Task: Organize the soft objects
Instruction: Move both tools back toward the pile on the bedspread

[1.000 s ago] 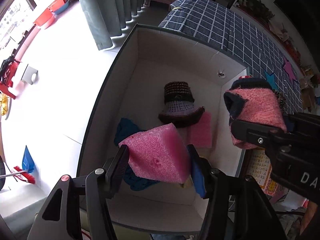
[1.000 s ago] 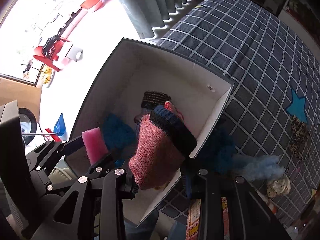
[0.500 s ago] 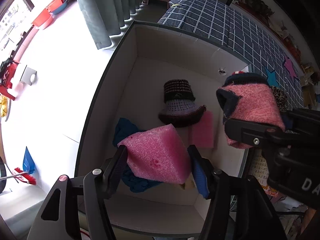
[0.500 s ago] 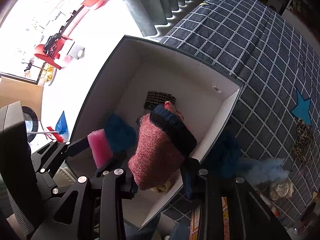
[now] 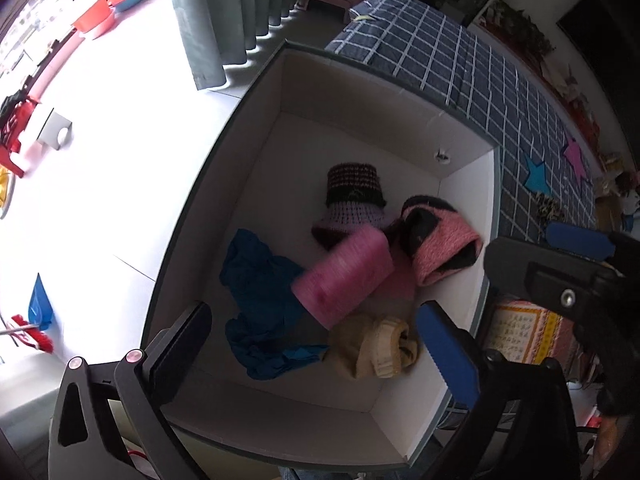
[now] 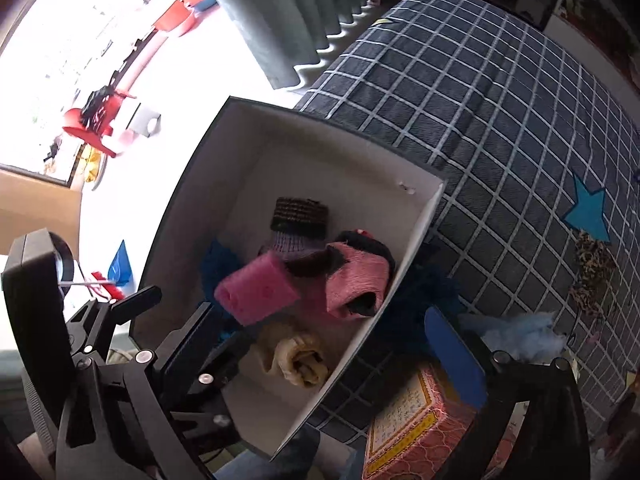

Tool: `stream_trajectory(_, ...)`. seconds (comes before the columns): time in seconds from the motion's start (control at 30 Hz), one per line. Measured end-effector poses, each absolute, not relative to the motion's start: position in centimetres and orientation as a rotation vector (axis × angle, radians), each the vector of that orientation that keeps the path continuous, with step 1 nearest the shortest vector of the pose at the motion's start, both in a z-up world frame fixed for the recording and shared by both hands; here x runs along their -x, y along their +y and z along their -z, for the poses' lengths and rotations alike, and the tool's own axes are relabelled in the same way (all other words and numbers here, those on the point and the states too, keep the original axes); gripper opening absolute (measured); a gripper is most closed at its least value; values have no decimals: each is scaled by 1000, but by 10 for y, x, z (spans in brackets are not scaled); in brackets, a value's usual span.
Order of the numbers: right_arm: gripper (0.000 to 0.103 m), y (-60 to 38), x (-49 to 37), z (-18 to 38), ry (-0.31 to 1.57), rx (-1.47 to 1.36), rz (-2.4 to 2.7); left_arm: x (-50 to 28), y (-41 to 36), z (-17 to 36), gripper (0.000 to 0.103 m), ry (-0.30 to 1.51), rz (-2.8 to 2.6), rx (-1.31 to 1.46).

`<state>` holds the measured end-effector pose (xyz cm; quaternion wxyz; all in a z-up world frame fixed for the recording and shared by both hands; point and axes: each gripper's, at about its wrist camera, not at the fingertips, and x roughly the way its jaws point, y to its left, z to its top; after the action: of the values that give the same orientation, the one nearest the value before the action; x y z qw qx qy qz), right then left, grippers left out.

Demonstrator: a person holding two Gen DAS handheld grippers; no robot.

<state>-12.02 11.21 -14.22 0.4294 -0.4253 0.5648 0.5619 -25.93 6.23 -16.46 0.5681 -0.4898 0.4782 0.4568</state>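
**Soft things dropped into the white box**

Where the dark blue checked cloth (image 6: 480, 92) covers the surface, a white open-topped box (image 5: 352, 92) sits at its edge, with grey-green curtains (image 5: 224, 12) and bright white floor (image 5: 100, 168) beyond. Inside lie a pink foam block (image 5: 344, 276), blurred, a pink-and-black knitted hat (image 5: 440, 240), a striped knitted hat (image 5: 352, 196), crumpled blue fabric (image 5: 260, 292) and a cream knitted item (image 5: 376, 348). The left gripper (image 5: 316, 344) and right gripper (image 6: 320, 328) have just been opening; both stand spread, nothing between them. A patterned red carton (image 6: 416, 424) stands beside the box.
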Motion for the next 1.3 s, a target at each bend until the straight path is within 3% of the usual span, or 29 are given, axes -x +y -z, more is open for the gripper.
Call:
stream_trajectory(0.43, 102, 108, 69, 122, 1461, 930, -1329, 225, 79, 135, 103, 1078, -996, 1136)
stream_trajectory(0.73, 102, 79, -27, 106, 1495, 775, -1191, 152, 82, 113, 103, 1118, -831, 1018)
stream_trajectory(1.07, 102, 10, -130, 156, 1605, 718, -911, 42, 76, 119, 103, 1347, -540, 817)
stream_trajectory(1.3, 102, -14, -144, 212, 1703, 755, -830, -27, 73, 146, 103, 1562, -397, 657)
